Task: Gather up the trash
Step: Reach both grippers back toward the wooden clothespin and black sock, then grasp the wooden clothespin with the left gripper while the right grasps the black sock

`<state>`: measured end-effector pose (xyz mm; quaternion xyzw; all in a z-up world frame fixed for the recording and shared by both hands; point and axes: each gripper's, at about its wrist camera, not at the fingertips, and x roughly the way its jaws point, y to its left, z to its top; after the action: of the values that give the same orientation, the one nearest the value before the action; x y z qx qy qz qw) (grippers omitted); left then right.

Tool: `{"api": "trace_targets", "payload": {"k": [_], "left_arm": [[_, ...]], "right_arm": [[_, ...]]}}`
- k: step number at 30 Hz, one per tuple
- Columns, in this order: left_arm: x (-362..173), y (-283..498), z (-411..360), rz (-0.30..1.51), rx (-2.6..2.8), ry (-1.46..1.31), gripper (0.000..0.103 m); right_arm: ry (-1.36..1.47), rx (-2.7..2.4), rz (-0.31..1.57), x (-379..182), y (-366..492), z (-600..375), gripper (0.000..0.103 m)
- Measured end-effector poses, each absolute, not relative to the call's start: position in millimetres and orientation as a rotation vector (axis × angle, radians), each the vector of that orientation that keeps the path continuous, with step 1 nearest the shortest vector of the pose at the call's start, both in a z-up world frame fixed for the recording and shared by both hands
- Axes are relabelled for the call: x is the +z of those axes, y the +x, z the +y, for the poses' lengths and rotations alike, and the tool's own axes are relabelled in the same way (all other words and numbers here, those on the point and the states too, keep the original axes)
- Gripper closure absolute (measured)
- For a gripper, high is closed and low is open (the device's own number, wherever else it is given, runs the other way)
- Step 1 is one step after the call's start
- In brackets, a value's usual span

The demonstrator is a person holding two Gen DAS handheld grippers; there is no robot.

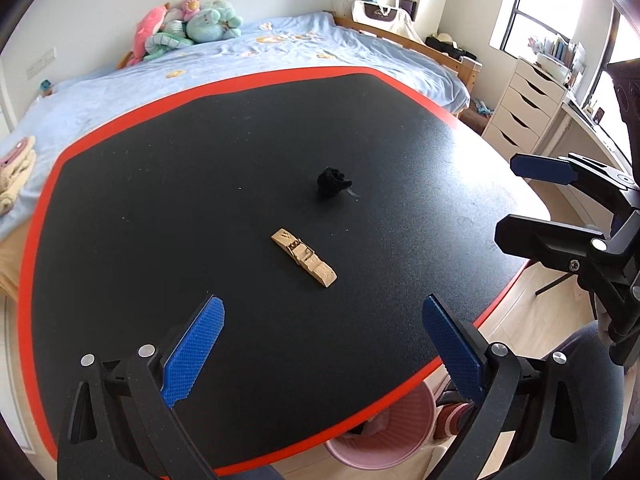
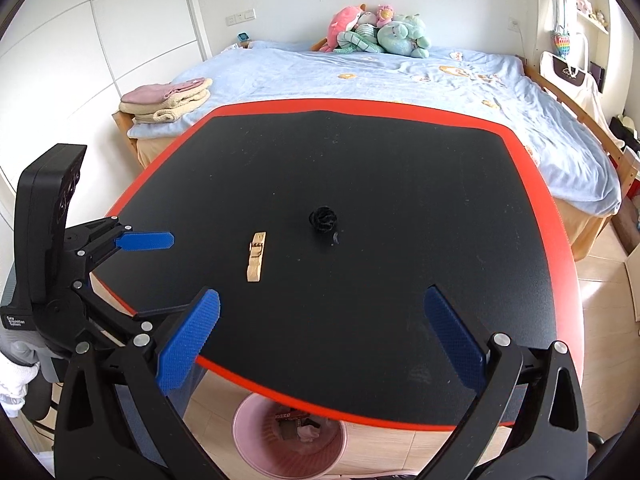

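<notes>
Trash on the black, red-edged worktop (image 1: 120, 200) comes to two pieces: a wooden clothespin (image 1: 304, 257) lying flat near the centre, and a small black crumpled wad (image 1: 333, 181) just beyond it, toward one o'clock from the pin in the left wrist view. The two are near each other but apart.

Seen from the left wrist, the left tool (image 1: 322, 346) hangs above the near edge of the worktop with its blue pads (image 1: 195, 350) spread wide and nothing between them; the clothespin sits ahead at twelve o'clock, clear of both pads. The right tool (image 1: 516, 196) shows at three o'clock in that view, above the right edge of the worktop, its two fingers parted and empty.

From the right wrist, the right tool (image 2: 320, 332) is likewise wide and empty above the near rim. The clothespin (image 2: 255, 257) lies at eleven o'clock and the black wad (image 2: 323, 219) at twelve. The left tool (image 2: 154, 270) appears at nine o'clock, over the worktop's left edge.

Below the near rim, at six o'clock, a pink bin (image 2: 248, 436) stands on the wooden floor (image 2: 420, 444) with some scraps already inside. A bed (image 2: 360, 76) with a blue cover and plush toys (image 2: 376, 32) lies beyond the worktop.
</notes>
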<state>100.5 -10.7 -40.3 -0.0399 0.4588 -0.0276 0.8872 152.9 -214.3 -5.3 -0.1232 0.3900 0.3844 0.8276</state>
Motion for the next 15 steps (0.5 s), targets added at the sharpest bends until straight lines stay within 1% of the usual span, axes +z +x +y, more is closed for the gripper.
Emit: {"api": "trace_targets", "payload": {"k": [15], "left_arm": [[-71.2, 133.1, -0.2, 0.968, 0.100, -0.147, 0.008]], "right_arm": [[-0.316, 0.793, 0.875, -42.0, 204.0, -162.6, 0.003]]}}
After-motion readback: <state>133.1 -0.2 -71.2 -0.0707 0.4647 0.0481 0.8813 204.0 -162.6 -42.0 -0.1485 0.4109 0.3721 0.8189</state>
